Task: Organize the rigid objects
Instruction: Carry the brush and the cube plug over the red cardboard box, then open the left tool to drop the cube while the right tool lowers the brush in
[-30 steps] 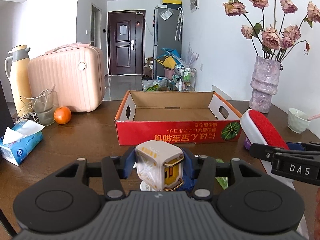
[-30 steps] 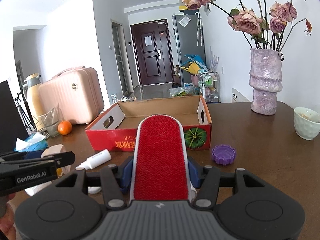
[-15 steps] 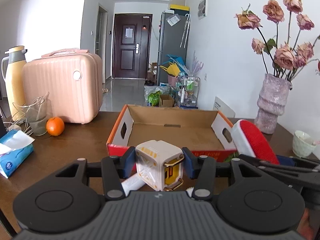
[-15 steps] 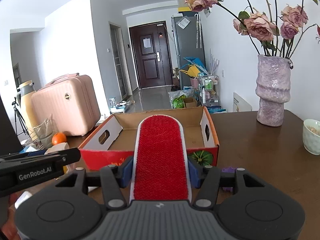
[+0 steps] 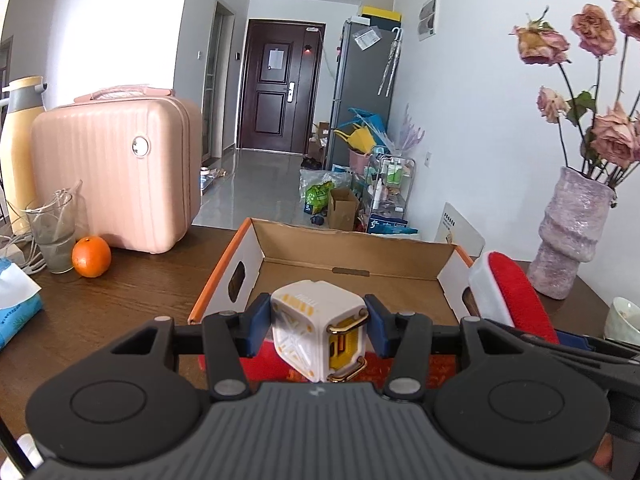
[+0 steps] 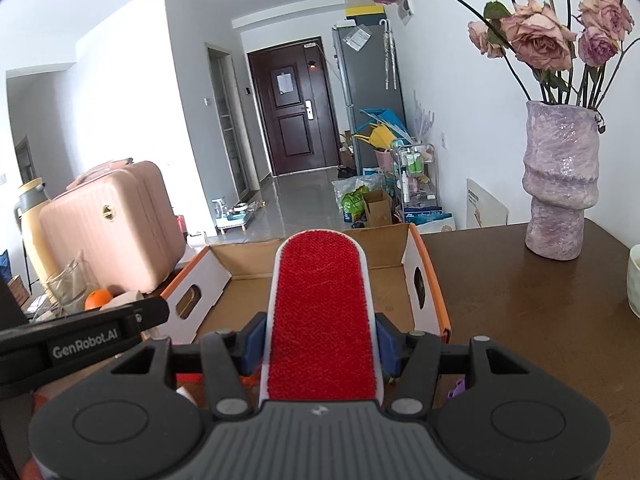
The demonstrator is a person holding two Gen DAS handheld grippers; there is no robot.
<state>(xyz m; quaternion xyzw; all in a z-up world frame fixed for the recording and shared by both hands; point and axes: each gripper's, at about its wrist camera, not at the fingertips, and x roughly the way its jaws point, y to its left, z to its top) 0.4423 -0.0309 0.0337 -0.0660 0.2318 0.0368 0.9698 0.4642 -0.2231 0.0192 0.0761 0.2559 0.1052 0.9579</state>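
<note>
Both grippers showing black linkage arms, silver screws, ribbed grey housing, blue pads point(image 5: 256, 330); left gripper point(image 6: 108, 330) wearing white "GenRobot.AI" lettering.

Left hand-held gripper point(image 5: 318, 334) clamps a white cube point(image 5: 318, 336); right hand-held gripper point(image 6: 322, 338) clamps a red brush point(image 6: 322, 320) — both side by side, tilted slightly downward.

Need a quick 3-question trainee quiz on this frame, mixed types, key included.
1. True or false: the cardboard box already holds an object.
2. What does the left gripper grip? A) orange B) white cube C) cup
3. Fill in: the right gripper is shut on a ____ lint brush.

Key: 1 false, its visible floor is bare; 2 B, the white cube; 3 red.
</note>
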